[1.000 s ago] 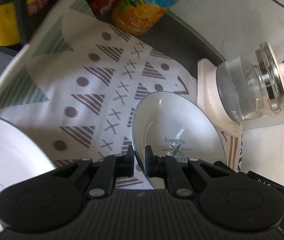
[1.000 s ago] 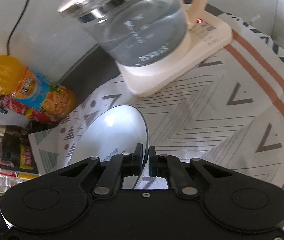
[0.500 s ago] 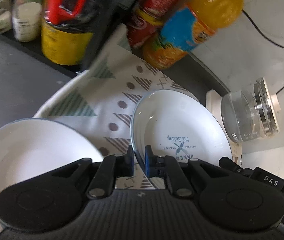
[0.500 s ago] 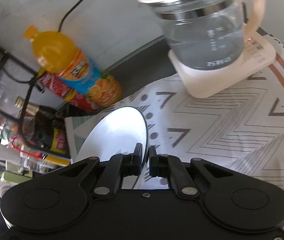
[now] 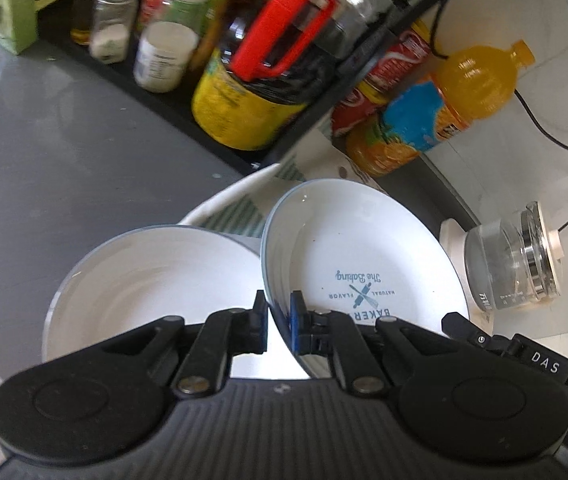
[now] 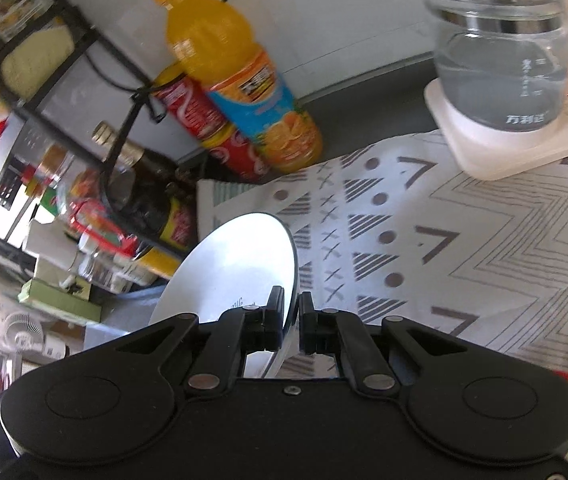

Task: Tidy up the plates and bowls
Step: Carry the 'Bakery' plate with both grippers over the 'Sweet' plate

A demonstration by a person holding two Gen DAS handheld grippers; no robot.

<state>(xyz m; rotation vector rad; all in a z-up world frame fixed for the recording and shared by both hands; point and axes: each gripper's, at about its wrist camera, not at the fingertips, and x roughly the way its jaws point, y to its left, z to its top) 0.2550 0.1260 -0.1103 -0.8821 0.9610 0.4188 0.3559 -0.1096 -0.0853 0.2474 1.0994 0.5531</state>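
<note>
1. The left tongs (image 5: 278,322) are clamped on the rim of a white plate (image 5: 364,256), one blue pad on each side of the edge.
2. The plate is held tilted, its printed inner face turned to the right of the left tongs; blue lettering and a crossed-utensil mark show on it.
3. The right tongs (image 6: 292,326) pinch a rim of the same plate (image 6: 236,272), seen here from its plain white underside, which spreads up and to the left of those tongs.
4. Just left of the left tongs, and lower, sits a white bowl (image 5: 152,276), its open inside facing up. Whether the plate touches it cannot be told.
5. Beyond the plate lies a patterned cloth (image 6: 404,240) with triangles, dots and crosses, spread over the grey table (image 5: 64,152).
6. Ahead and to the right of the right tongs stands a glass kettle (image 6: 504,68) on a cream base (image 6: 524,148), which rests on the cloth's far edge.
7. Ahead and left of the right tongs, an orange juice bottle (image 6: 240,80) leans beside a red cola bottle (image 6: 212,128).
8. Further left is a black wire rack (image 6: 64,80) crowded with bottles and jars; in the left view a dark jug with a red handle (image 5: 280,36) stands among them.
</note>
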